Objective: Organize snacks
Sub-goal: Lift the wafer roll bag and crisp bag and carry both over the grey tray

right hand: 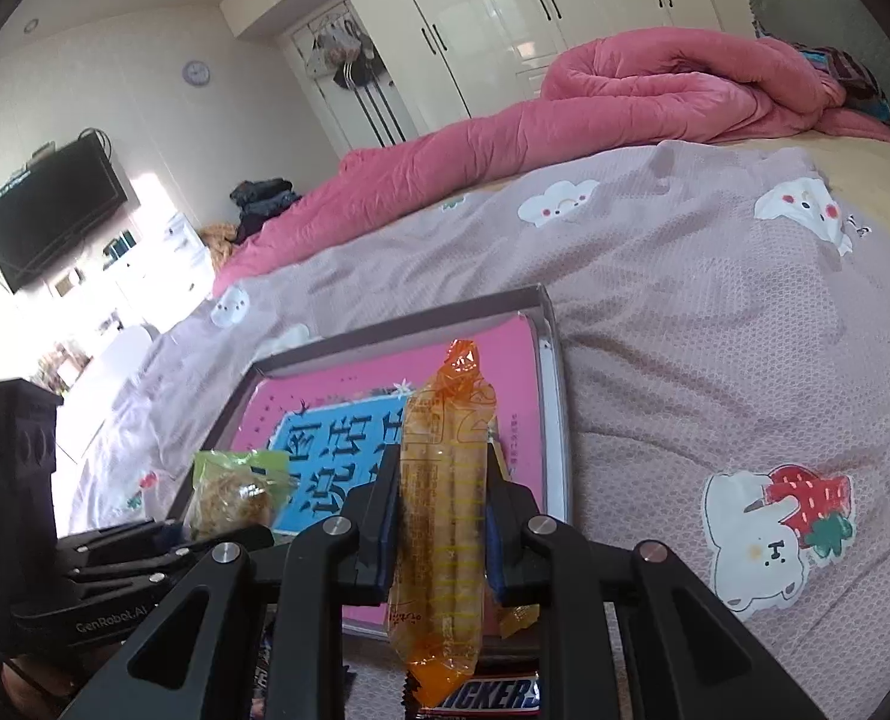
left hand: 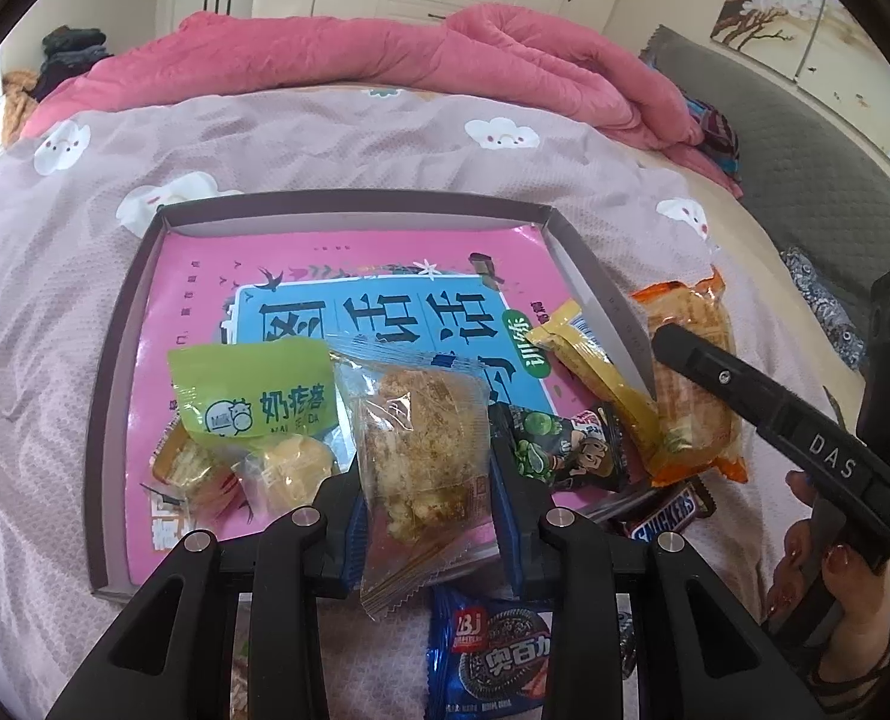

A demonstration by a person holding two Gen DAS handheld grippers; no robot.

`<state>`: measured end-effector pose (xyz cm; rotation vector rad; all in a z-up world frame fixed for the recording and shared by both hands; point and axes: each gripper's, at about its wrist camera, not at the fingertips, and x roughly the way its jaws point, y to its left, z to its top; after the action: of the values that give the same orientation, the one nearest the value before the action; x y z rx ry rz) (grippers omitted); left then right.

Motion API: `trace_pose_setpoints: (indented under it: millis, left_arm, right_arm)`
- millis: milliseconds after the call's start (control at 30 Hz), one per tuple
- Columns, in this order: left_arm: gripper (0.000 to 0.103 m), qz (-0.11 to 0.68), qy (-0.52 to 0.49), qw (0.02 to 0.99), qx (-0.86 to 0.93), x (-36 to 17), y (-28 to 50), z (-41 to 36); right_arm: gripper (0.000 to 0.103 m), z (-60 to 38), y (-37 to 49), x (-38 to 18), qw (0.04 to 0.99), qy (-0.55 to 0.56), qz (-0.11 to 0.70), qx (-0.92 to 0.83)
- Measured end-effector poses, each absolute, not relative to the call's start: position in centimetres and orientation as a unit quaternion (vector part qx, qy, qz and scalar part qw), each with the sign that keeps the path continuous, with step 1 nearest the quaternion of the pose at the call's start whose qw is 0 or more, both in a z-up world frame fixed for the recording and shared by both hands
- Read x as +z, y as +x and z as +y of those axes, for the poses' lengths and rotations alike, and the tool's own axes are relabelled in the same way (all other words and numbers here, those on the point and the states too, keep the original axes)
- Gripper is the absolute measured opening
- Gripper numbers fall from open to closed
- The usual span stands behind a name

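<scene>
My left gripper [left hand: 427, 498] is shut on a clear packet holding a brown crumbly cake [left hand: 421, 438], over the near part of a shallow box with a pink printed bottom [left hand: 349, 204]. Inside the box lie a green packet [left hand: 253, 396], two small clear-wrapped sweets [left hand: 289, 468], a green pea packet [left hand: 559, 444] and a yellow packet [left hand: 589, 354]. My right gripper [right hand: 442, 516] is shut on a long orange packet of biscuit sticks [right hand: 445, 480], held upright by the box's near right edge [right hand: 556, 360]. From the left wrist view that orange packet [left hand: 697, 384] shows under the right gripper's black finger [left hand: 745, 384].
A Snickers bar [left hand: 667, 516] and a blue cookie packet [left hand: 487, 654] lie on the mauve cloud-print bedspread [left hand: 385, 138] near me, outside the box. A rolled pink quilt [left hand: 505, 54] lies across the bed's far side. A person's hand [left hand: 829, 564] grips the right gripper's handle.
</scene>
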<state>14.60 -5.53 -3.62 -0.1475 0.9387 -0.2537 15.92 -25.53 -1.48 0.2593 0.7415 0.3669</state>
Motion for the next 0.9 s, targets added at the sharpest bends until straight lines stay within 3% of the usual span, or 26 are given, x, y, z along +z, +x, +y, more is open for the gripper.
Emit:
trace_pose_setpoints:
  millis: [900]
  left_arm:
    - [0.036,0.458,-0.06,0.879,-0.116,-5.2,16.4,-6.2]
  right_arm:
    - [0.023,-23.4,16.8,-3.5,0.893,0.12,0.386,0.198]
